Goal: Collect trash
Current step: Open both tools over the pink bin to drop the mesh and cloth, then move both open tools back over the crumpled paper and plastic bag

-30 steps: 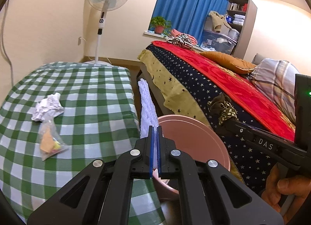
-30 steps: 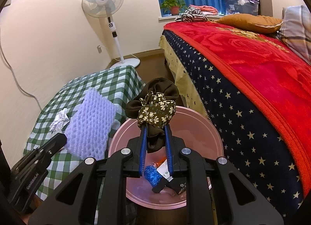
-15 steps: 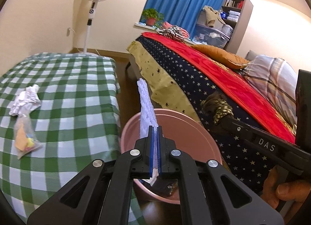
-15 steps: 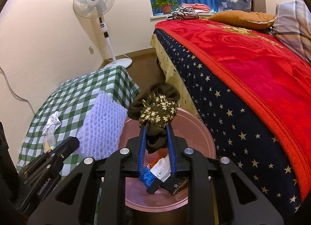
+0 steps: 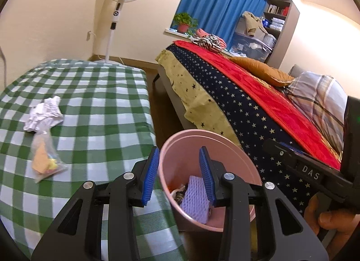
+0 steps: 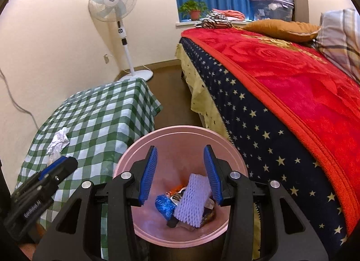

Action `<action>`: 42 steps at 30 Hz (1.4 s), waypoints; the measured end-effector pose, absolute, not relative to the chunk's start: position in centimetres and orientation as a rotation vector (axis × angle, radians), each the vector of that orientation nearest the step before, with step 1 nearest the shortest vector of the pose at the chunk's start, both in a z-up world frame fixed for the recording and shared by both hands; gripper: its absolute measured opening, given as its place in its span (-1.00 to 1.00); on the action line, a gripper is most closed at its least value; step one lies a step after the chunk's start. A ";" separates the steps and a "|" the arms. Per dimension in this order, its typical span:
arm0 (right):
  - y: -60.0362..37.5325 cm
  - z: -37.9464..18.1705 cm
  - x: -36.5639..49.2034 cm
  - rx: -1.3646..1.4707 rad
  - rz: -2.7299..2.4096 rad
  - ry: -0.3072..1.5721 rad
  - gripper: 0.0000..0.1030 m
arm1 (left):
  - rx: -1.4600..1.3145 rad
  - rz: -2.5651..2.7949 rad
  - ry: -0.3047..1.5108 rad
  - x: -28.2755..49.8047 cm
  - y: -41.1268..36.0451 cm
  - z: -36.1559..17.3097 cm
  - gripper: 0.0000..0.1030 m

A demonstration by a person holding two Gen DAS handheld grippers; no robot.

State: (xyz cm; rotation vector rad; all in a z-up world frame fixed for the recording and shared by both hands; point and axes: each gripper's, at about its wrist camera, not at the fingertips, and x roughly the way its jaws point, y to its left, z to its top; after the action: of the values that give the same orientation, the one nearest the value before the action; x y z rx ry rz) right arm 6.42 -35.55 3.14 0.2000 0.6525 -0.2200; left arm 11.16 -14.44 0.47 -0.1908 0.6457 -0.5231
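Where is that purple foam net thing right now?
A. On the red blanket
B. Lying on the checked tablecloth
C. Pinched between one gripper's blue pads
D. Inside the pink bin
D: the purple foam net lies down inside the pink bin among other rubbish, below the right gripper and the left gripper, whose jaws are opening with nothing between the pads.

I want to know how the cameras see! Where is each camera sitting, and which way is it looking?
Left wrist: sits on the left gripper, looking forward and down at the checked table and pink bin; its jaws are opening, empty. The right gripper and a hand show.
Right wrist: sits on the right gripper, looking down into the bin; jaws opening, empty. The left gripper shows.
Both share the bin, table, fan and bed.
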 end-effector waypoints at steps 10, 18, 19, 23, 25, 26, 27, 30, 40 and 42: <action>-32.1 3.5 6.3 0.150 -0.142 0.622 -0.15 | -0.240 -0.437 0.603 10.5 -9.3 1.8 -0.30; -28.3 3.4 7.8 0.124 -0.049 0.607 -0.15 | -0.281 -0.342 0.580 10.6 -5.1 2.1 -0.30; -27.6 3.2 8.3 0.122 -0.029 0.609 -0.15 | -0.285 -0.328 0.576 10.6 -4.5 2.1 -0.30; -24.9 2.7 9.9 0.106 0.043 0.613 -0.15 | -0.304 -0.257 0.566 10.8 -2.0 2.0 -0.34; -23.5 2.4 10.8 0.105 0.086 0.615 -0.15 | -0.313 -0.222 0.564 11.0 -0.9 1.8 -0.42; -22.8 2.3 11.2 0.103 0.106 0.618 -0.15 | -0.318 -0.201 0.564 11.0 -0.2 1.7 -0.42; -22.3 2.1 11.5 0.100 0.121 0.622 -0.15 | -0.321 -0.185 0.564 11.1 0.3 1.6 -0.43; -19.9 1.3 12.8 0.084 0.179 0.640 -0.15 | -0.329 -0.131 0.558 11.2 1.9 1.2 -0.51; -14.6 -1.3 16.3 0.083 0.318 0.700 -0.15 | -0.325 -0.016 0.518 11.9 5.5 1.1 -0.70; -13.8 -2.1 17.1 0.090 0.343 0.725 -0.15 | -0.328 0.001 0.517 12.2 6.1 1.0 -0.70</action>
State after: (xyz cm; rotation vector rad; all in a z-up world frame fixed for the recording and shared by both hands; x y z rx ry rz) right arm 17.07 -13.79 -2.05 0.0901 0.7253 0.3433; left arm 12.17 6.07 1.00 -0.3277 0.5171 0.0011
